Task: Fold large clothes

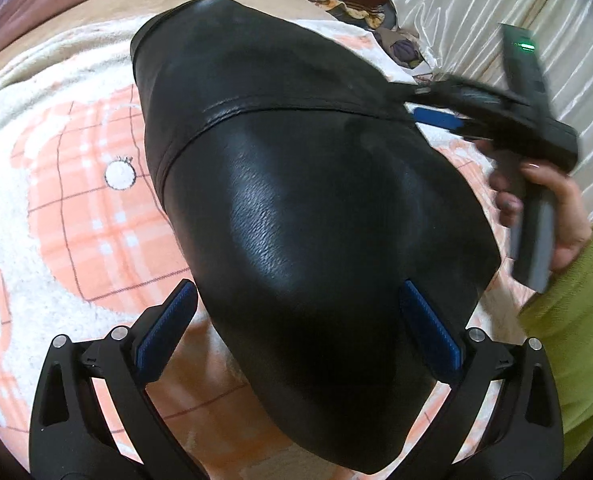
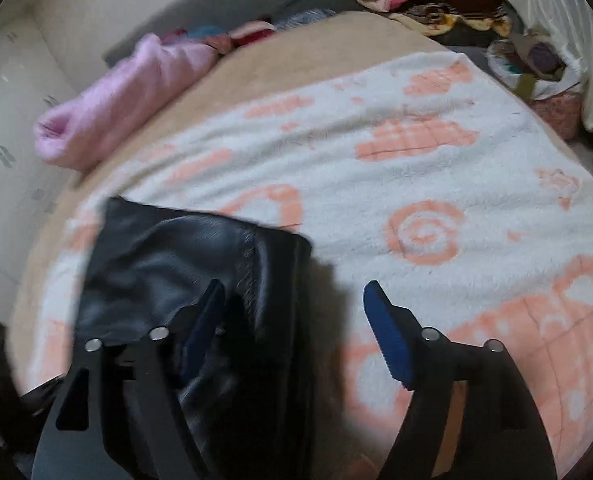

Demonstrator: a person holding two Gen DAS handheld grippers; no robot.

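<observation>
While folded black leather garment (image 1: 296,200) on blanket (image 1: 56,184): left gripper (image 1: 296,312) and right gripper (image 2: 292,320) wide apart, gripping nothing.

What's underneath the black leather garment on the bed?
The black leather garment lies on a white blanket with orange plaid shapes, itself over a beige cover. Whatever sits directly beneath the leather is hidden.
</observation>
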